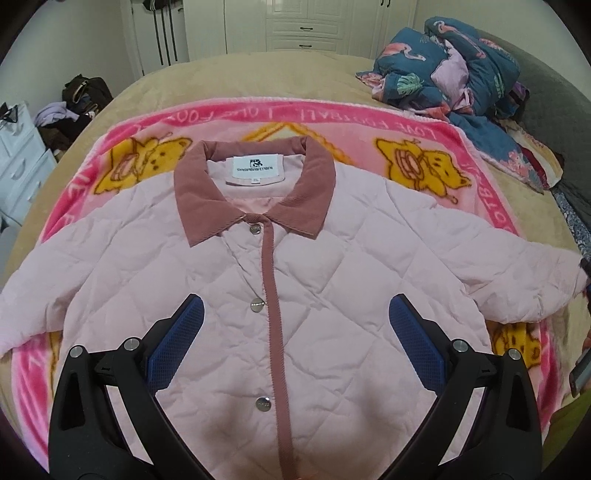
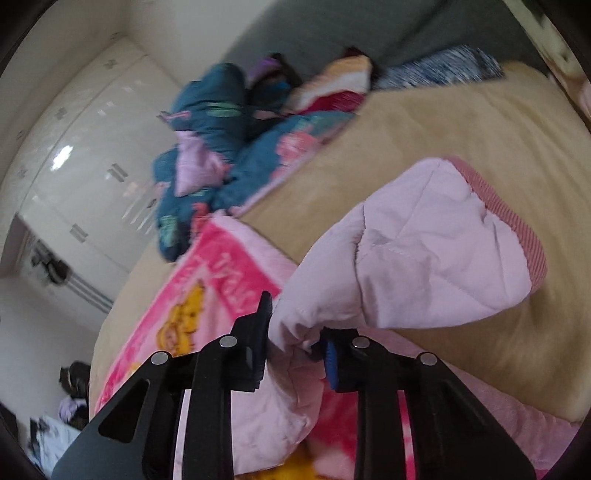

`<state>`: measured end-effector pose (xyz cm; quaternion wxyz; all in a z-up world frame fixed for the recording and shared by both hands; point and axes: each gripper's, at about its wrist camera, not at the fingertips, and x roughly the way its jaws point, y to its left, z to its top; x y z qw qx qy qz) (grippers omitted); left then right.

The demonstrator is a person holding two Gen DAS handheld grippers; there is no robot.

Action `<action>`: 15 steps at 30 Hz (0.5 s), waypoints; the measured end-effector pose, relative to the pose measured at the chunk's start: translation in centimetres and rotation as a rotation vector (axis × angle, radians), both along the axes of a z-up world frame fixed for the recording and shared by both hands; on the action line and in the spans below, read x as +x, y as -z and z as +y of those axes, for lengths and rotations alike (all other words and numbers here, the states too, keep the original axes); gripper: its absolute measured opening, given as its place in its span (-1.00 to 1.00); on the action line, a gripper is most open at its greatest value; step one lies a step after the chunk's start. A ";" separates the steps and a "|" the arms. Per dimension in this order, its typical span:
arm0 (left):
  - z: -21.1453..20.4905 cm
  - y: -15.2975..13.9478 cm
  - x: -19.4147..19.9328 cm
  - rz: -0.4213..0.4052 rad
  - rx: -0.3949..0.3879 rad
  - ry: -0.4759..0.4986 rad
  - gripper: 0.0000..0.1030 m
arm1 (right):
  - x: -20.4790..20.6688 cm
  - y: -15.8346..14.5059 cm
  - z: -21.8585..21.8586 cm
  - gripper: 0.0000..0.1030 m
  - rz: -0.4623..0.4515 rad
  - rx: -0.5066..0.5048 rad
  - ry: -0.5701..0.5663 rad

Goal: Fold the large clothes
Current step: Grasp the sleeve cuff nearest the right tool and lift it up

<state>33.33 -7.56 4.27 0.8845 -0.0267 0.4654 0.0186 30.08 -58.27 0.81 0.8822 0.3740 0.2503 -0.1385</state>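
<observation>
A pale pink quilted jacket [image 1: 325, 266] with a dusty-rose collar and snap placket lies front up and spread flat on a pink cartoon blanket [image 1: 406, 133]. My left gripper [image 1: 295, 314] hovers open over the jacket's chest, blue pads wide apart, holding nothing. In the right wrist view my right gripper [image 2: 295, 339] is shut on the jacket's sleeve [image 2: 424, 266] near the cuff and holds it lifted off the bed. The striped pink cuff edge [image 2: 517, 236] hangs free beyond the jaws.
The blanket lies on a beige bedspread [image 1: 258, 70]. A crumpled blue flamingo-print quilt [image 1: 450, 74] sits at the far right of the bed, also in the right wrist view [image 2: 221, 140]. White wardrobes [image 1: 295, 26] stand behind; white drawers [image 1: 18, 162] at left.
</observation>
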 end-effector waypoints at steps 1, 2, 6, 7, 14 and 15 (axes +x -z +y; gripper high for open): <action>0.2 -0.2 -0.1 -0.001 -0.003 0.000 0.82 | -0.1 -0.9 0.5 -0.57 -0.018 -0.015 -0.016; 0.3 -0.4 -0.3 -0.004 -0.004 0.003 0.82 | -0.2 -1.4 0.9 -0.57 -0.027 -0.025 -0.027; 1.2 -1.2 -0.8 -0.016 -0.007 0.010 0.82 | -0.2 -4.4 3.1 -0.59 -0.078 -0.077 -0.087; 1.5 -1.5 -0.9 -0.020 -0.008 0.009 0.82 | -0.2 -5.1 3.8 -0.59 -0.088 -0.090 -0.104; 4.2 -3.9 -2.3 -0.098 -0.048 0.002 0.82 | 0.0 -9.3 8.4 -0.60 -0.156 -0.157 -0.214; 4.6 -4.2 -2.4 -0.107 -0.059 0.002 0.82 | 0.1 -9.9 9.1 -0.60 -0.164 -0.163 -0.230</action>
